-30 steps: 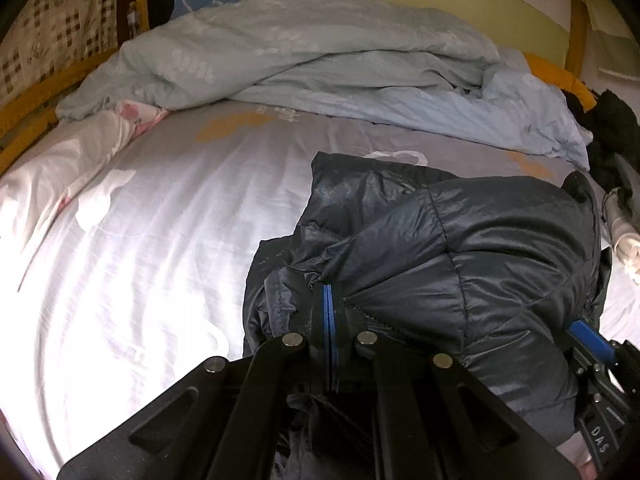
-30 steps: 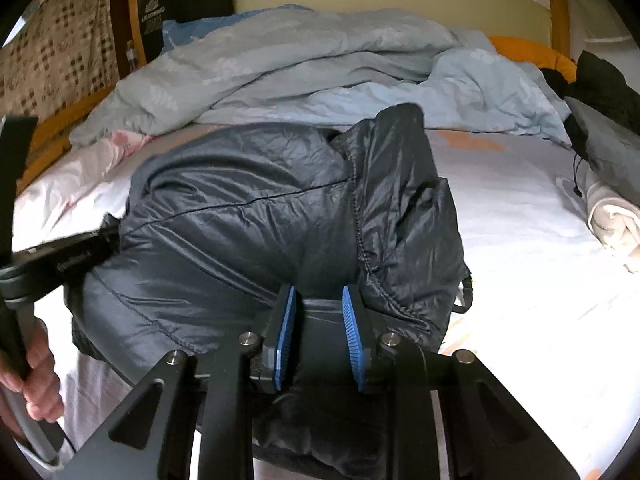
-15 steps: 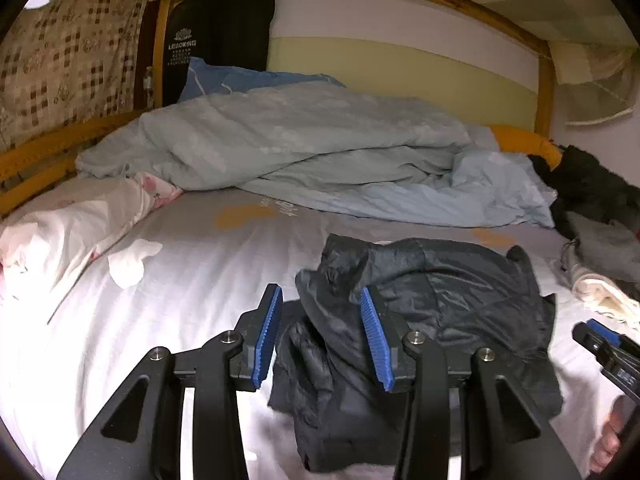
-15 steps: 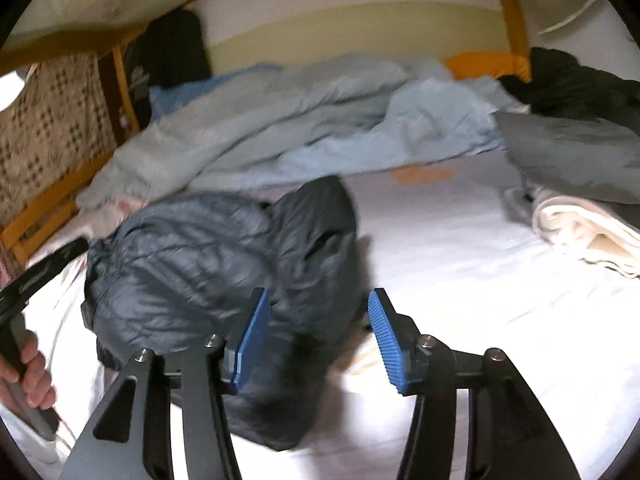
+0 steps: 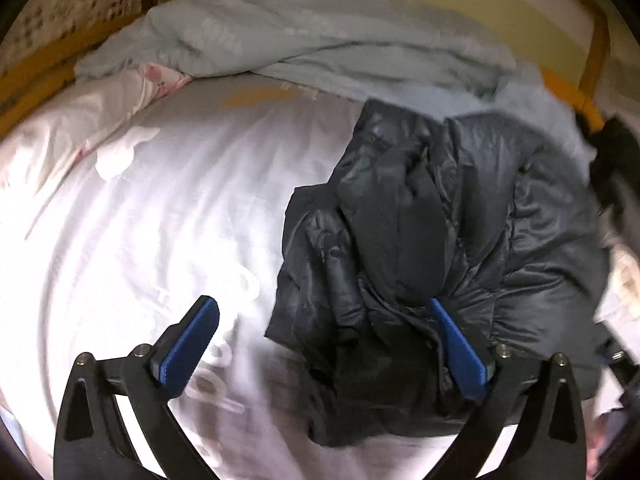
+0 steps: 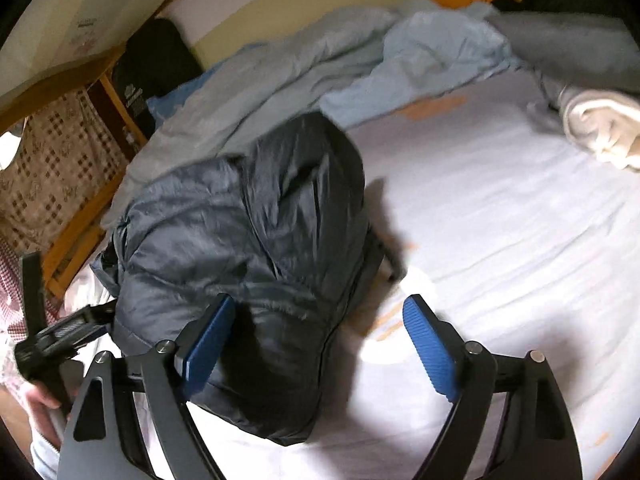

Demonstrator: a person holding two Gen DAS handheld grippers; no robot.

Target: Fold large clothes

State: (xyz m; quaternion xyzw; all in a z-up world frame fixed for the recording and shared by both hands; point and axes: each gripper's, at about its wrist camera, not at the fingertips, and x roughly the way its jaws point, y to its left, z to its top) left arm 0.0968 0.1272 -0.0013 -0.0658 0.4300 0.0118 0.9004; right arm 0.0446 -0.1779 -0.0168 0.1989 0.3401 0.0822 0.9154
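We have let go of the dark puffer jacket (image 5: 460,248): a second ago both pairs of fingers pinched its hem, and now both have backed off it and spread. The left gripper (image 5: 324,344) is opening, its ribbed blue pads wide apart, the near edge of the jacket lying loose between them, unpressed. The right gripper (image 6: 316,340) is opening too, with the jacket's rounded, glossy bulk partly between its fingers and no pad pressing it. The jacket sits folded into a thick, quilted bundle with soft creases on the smooth pale bed sheet (image 6: 500,220), near the middle of the bed. Behind it a rumpled light-blue duvet (image 5: 320,36) heaps against the wall; a cream rolled cloth (image 6: 600,128) lies well apart.
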